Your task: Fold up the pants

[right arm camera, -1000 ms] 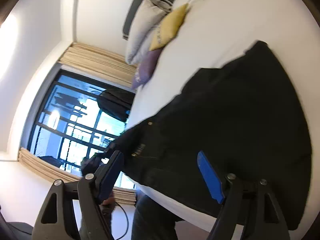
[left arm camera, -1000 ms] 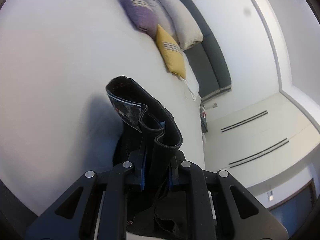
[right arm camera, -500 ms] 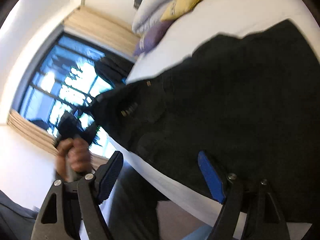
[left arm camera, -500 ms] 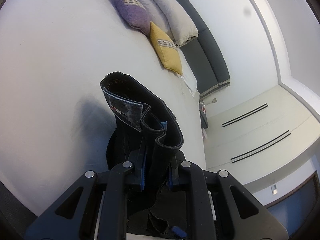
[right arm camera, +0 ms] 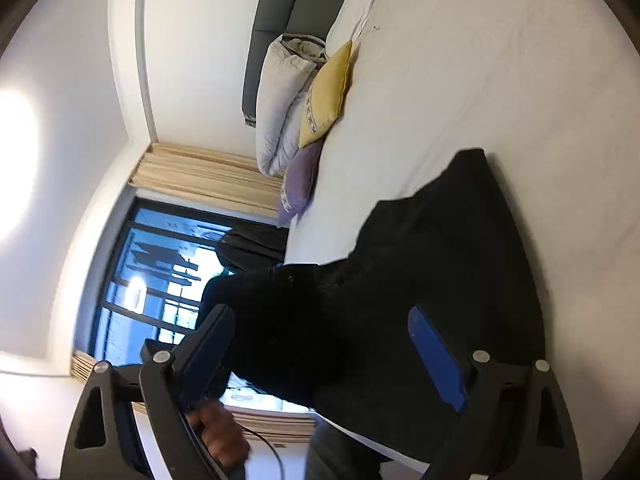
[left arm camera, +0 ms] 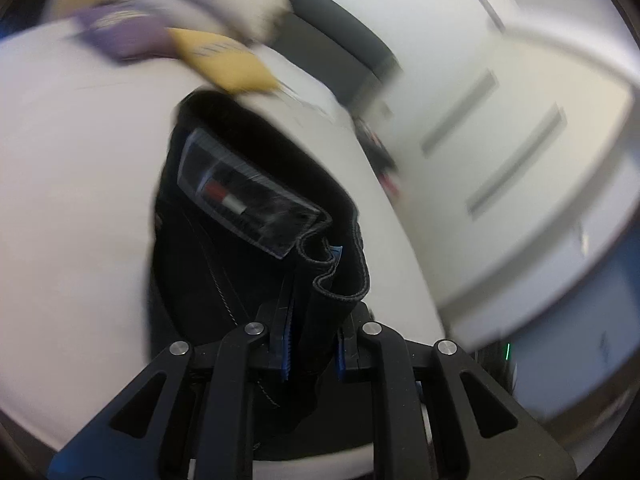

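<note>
Black pants (right arm camera: pixel 420 280) lie on the white bed (right arm camera: pixel 500 80), one end lifted off it toward the window. In the left wrist view, my left gripper (left arm camera: pixel 312 344) is shut on the pants' waistband (left arm camera: pixel 248 200), which stands up between the blue pads with a label showing. In the right wrist view, my right gripper (right arm camera: pixel 324 344) hovers just in front of the pants, its jaws opening wide, with the cloth seen past the gap and neither pad pressing on it. A hand (right arm camera: pixel 218 436) grips a handle at the lower left.
Yellow (right arm camera: pixel 326 96), purple (right arm camera: pixel 298 184) and white pillows (right arm camera: pixel 280 92) lie against the dark headboard (right arm camera: pixel 276 8). A window (right arm camera: pixel 160 280) with beige curtains stands beyond the bed's edge. A white wall with dark slots (left arm camera: pixel 496 136) rises past the bed's far side.
The left gripper has swung and rolled quickly, lifting the waistband; its view is now blurred. The right gripper's jaws stand wider, and its view has rolled back after a swing toward the window.
</note>
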